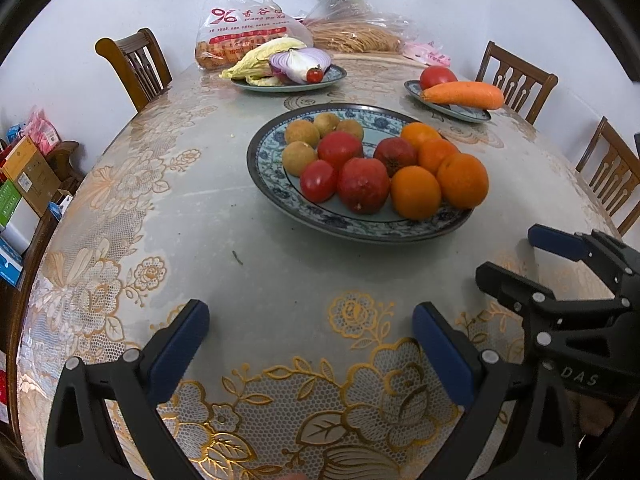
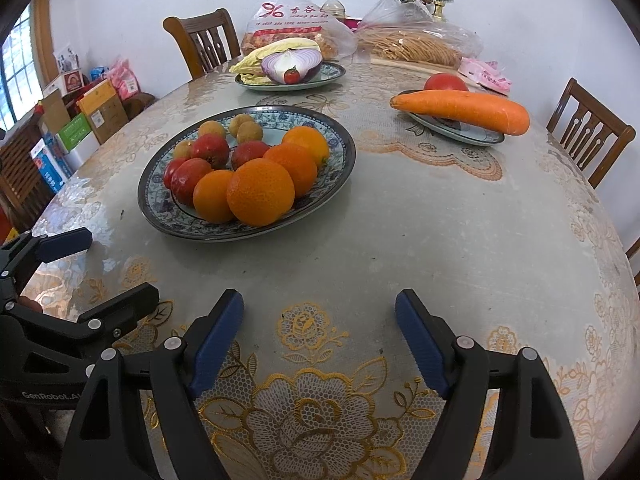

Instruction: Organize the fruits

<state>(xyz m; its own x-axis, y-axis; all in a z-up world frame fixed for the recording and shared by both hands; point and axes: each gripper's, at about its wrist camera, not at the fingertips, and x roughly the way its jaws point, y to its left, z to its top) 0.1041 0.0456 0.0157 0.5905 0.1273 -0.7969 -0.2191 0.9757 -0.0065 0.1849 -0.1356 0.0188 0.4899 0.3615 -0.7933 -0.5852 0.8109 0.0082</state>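
A large blue-patterned plate (image 1: pixel 276 200) (image 2: pixel 340 168) in the middle of the table holds several oranges (image 1: pixel 462 180) (image 2: pixel 260 192), red fruits (image 1: pixel 362 190) (image 2: pixel 190 180) and small tan round fruits (image 1: pixel 298 158) (image 2: pixel 212 128), grouped by kind. My left gripper (image 1: pixel 310 324) hovers open over the near table edge, nothing between its blue pads. My right gripper (image 2: pixel 320 316) stands open the same way beside it, with nothing held. Each gripper shows at the other view's edge: the right gripper (image 1: pixel 516 258), the left gripper (image 2: pixel 108 262).
A far plate (image 1: pixel 336 76) (image 2: pixel 334 74) carries cabbage, a halved red onion and a cherry tomato. A small plate (image 1: pixel 472 114) (image 2: pixel 476 134) on the right holds a carrot and a tomato. Bagged food stands at the back. Wooden chairs (image 1: pixel 134 64) (image 2: pixel 592 128) ring the table; boxes pile at left.
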